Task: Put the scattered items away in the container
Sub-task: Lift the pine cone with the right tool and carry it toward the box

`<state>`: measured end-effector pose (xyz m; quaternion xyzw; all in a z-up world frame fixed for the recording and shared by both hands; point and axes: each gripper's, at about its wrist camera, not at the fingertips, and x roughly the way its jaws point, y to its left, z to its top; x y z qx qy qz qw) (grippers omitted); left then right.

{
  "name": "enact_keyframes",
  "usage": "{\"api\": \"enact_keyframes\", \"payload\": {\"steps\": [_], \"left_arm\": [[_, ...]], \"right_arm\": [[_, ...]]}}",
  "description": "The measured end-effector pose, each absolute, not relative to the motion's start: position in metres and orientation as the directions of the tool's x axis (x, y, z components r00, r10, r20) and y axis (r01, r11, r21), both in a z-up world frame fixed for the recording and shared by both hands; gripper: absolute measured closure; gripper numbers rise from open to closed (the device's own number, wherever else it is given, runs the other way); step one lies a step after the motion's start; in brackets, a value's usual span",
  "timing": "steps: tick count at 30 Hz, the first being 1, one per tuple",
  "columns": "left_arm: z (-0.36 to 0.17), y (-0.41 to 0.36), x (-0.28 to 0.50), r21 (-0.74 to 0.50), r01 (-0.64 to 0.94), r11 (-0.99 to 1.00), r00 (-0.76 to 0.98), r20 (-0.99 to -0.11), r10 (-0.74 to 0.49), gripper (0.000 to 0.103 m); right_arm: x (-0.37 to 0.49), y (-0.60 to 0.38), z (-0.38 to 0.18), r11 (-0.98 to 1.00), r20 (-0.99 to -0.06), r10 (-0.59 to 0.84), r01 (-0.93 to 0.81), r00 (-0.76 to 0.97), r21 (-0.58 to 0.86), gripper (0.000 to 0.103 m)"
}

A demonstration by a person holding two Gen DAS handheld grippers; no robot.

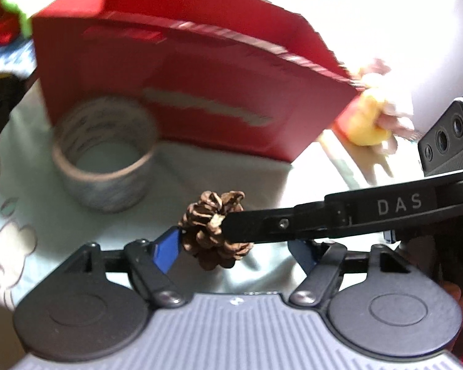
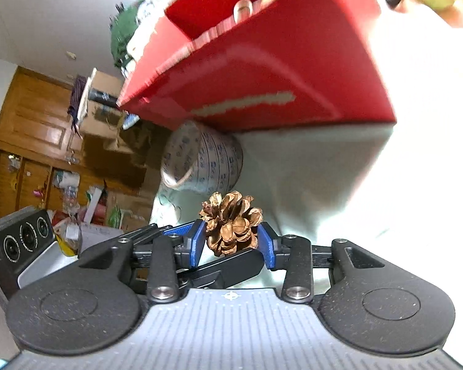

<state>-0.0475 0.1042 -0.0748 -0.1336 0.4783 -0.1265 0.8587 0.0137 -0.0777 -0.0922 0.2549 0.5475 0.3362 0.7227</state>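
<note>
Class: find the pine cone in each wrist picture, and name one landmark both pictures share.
Left wrist view: the pine cone sits at lower centre, between a blue pad on its left and a black finger on its right.
Right wrist view: the pine cone sits at lower centre, between the right gripper's two blue pads.
Shared landmark: the red box, behind the cone in both.
</note>
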Motion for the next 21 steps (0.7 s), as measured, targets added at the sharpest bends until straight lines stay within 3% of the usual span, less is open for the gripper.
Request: {"api": "enact_keyframes", "payload": {"steps": [12, 21], "left_arm": [[0.002, 0.060, -0.023, -0.260, 0.363, 0.895, 0.606, -0.663, -0.439, 0.027], [0.048, 0.053, 0.028, -0.190, 0.423, 0.886, 0.666, -0.598, -0.446, 0.027]], "right_arm": [[0.009, -0.122, -0.013, 0.674, -0.523, 0.724, -0.298, 0.451, 0.676, 0.062], [0.047, -0.117, 0.020, 0.691, -0.452, 0.695, -0.348, 0.558, 0.633, 0.062]]}}
